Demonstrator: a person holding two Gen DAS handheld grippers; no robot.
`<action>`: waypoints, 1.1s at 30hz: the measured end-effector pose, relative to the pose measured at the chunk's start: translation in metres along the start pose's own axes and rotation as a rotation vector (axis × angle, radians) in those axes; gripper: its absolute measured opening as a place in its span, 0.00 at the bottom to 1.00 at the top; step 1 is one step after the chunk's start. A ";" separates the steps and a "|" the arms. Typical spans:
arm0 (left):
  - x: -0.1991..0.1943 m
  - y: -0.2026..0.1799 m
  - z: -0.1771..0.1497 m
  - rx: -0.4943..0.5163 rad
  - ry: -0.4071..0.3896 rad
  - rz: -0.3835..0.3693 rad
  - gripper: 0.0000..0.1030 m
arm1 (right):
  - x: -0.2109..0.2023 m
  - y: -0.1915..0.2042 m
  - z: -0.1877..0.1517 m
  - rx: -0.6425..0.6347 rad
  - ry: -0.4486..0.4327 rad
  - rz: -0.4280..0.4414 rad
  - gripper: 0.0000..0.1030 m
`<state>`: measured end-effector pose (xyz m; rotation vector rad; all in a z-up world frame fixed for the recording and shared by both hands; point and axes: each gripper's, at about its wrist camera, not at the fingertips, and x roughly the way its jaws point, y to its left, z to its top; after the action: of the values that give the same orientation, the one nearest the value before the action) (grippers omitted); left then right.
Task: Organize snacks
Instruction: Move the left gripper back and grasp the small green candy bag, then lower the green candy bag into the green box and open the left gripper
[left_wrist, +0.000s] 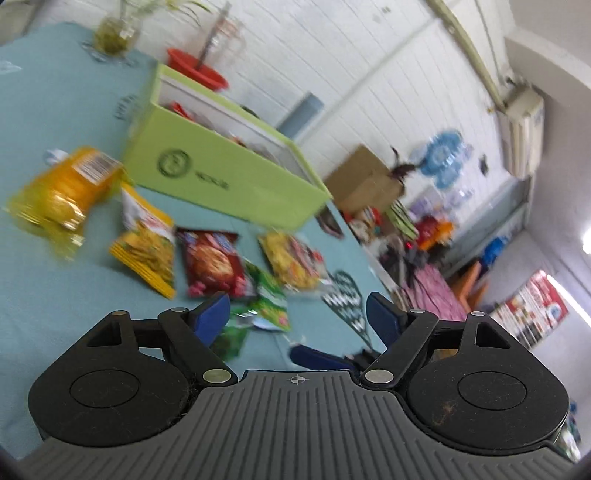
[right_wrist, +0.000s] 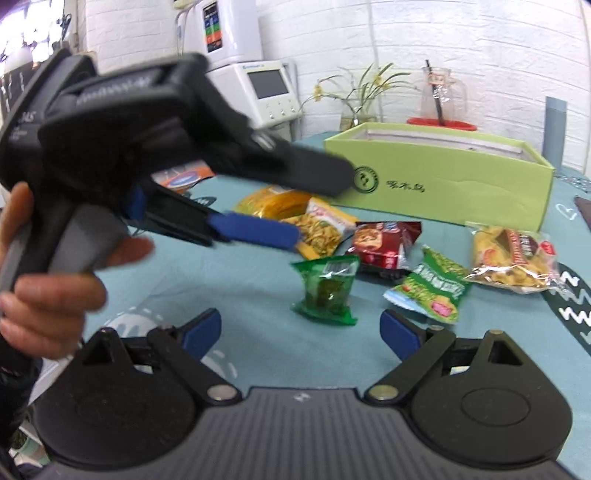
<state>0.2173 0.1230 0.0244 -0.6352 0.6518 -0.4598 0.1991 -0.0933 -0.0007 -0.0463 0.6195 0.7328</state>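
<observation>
A teal cloth-covered table (right_wrist: 229, 280) holds six loose snack packets in front of an open lime-green cardboard box (right_wrist: 443, 184) with a white lining. From the right-hand camera, nearest lies a small dark-green crinkly packet (right_wrist: 327, 290), with a green-and-white packet (right_wrist: 432, 291) just beside it on its right. Behind them are a maroon foil packet (right_wrist: 384, 243), a clear bag of yellow crisps (right_wrist: 513, 258) at the right, a yellow-and-white chip bag (right_wrist: 321, 227), and a shiny orange bag (right_wrist: 273, 201) nearest the box.

The right gripper (right_wrist: 301, 330), with blue finger pads, stands wide apart and empty, low over the cloth and aimed at the dark-green packet. The left gripper (right_wrist: 291, 206), held in a person's hand (right_wrist: 51, 291), reaches across above the orange and yellow bags, its jaws also apart with nothing between them. The left-hand view is blurred by motion.

The step appears to be picking a first packet. To do it well, the right gripper should straddle the dark-green packet across its narrow width, close gently so the contents are not crushed, then lift it clear of its neighbour before carrying it over the box rim. The two grippers are close together, so they should keep to separate packets.
</observation>
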 end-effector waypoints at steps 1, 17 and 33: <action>-0.002 0.006 0.003 -0.014 -0.006 0.023 0.66 | 0.003 -0.001 0.001 0.012 -0.002 0.002 0.90; 0.044 0.035 -0.008 0.045 0.138 0.160 0.19 | 0.058 0.004 0.012 -0.034 0.067 -0.020 0.57; 0.056 -0.015 0.108 0.230 -0.032 0.150 0.12 | 0.069 -0.031 0.124 -0.097 -0.113 -0.008 0.55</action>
<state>0.3278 0.1226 0.0785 -0.3723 0.6014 -0.3771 0.3218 -0.0437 0.0585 -0.0960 0.4760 0.7526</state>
